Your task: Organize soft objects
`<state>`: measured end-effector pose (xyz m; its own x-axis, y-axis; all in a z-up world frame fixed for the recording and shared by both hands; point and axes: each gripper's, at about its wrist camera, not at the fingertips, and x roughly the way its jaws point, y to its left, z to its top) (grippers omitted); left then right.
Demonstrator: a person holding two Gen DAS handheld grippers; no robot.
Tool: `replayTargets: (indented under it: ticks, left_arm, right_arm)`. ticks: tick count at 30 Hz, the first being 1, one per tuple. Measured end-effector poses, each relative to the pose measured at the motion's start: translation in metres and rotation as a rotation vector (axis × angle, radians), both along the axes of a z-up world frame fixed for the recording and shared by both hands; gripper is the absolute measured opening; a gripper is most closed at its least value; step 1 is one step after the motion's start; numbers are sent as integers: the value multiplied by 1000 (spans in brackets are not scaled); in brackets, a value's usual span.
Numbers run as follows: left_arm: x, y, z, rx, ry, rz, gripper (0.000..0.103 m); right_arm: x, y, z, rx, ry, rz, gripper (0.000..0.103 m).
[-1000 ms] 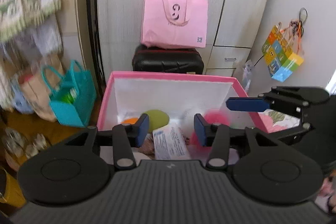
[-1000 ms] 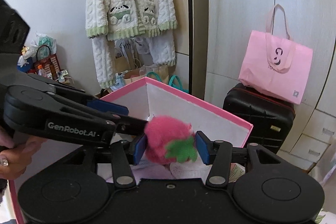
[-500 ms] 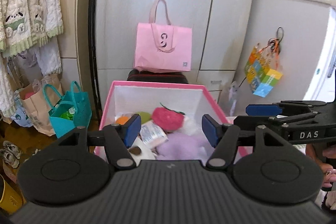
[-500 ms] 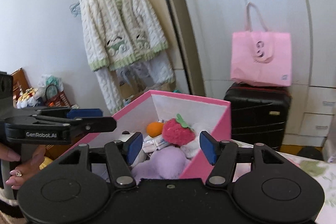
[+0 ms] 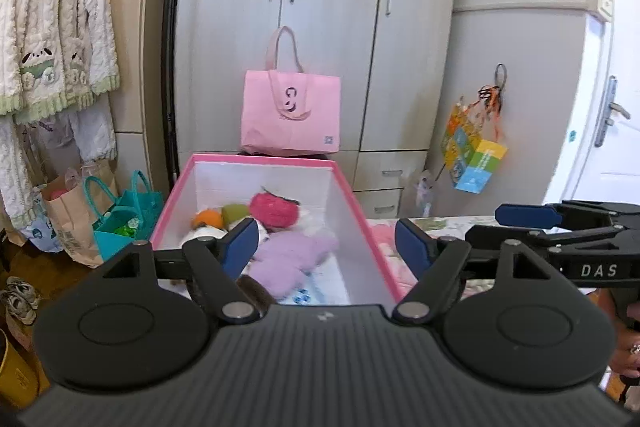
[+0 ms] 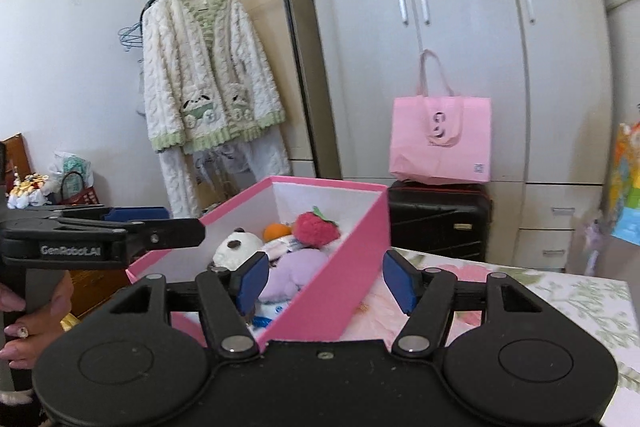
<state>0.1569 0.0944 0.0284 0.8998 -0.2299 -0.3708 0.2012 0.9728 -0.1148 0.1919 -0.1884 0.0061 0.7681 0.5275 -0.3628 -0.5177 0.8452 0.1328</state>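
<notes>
A pink box (image 5: 362, 219) with white inner walls holds several soft toys: a pink strawberry plush (image 5: 274, 211), a purple plush (image 5: 290, 257), an orange ball (image 5: 207, 218) and a green one (image 5: 235, 213). The right wrist view shows the box (image 6: 336, 291), the strawberry (image 6: 316, 227), a panda plush (image 6: 236, 245) and the purple plush (image 6: 294, 273). My left gripper (image 5: 326, 251) is open and empty, held back above the box's near end. My right gripper (image 6: 326, 281) is open and empty, over the box's right wall.
A pink tote bag (image 5: 291, 117) sits on a black suitcase (image 6: 438, 217) before the grey wardrobe. A white cardigan (image 6: 208, 83) hangs on a rack at left. Teal bags (image 5: 126, 213) stand on the floor. The box rests on a floral sheet (image 6: 560, 301).
My right gripper has opened and let the strawberry plush drop into the box. Both grippers have pulled back and up from the box, and the left has opened wider.
</notes>
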Motion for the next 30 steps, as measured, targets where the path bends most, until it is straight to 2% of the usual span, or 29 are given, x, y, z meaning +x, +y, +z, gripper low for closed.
replayTargets:
  ticks: [6, 11, 13, 16, 18, 23, 26, 27, 30]
  left_arm:
    - [-34, -15, 2, -11, -34, -13, 79]
    - [-60, -20, -5, -30, -43, -18, 80]
    - [-66, -22, -6, -32, -48, -20, 84]
    - [-74, -26, -7, -24, -61, -5, 87]
    - [-76, -30, -9, -18, -60, 3, 93]
    - [-80, -36, -15, -12, -40, 30, 97]
    - [-82, -36, -16, -10, -38, 55, 103]
    - [-83, -37, -16, -5, -36, 70, 103]
    - [-84, -39, -17, 29, -27, 117, 103]
  right_arm:
    - [-39, -19, 1, 13, -53, -44, 77]
    - [-63, -37, -4, 18, -45, -108, 81]
    - [-71, -42, -3, 11, -58, -135, 83]
    - [-82, -47, -3, 14, -68, -151, 85]
    - [-87, -47, -5, 17, -76, -159, 92]
    - [-98, -44, -10, 15, -79, -176, 94]
    - [-104, -40, -12, -19, -92, -216, 98]
    - [-105, -40, -12, -27, -92, -234, 102]
    - [-105, -41, -11, -46, -68, -292, 103]
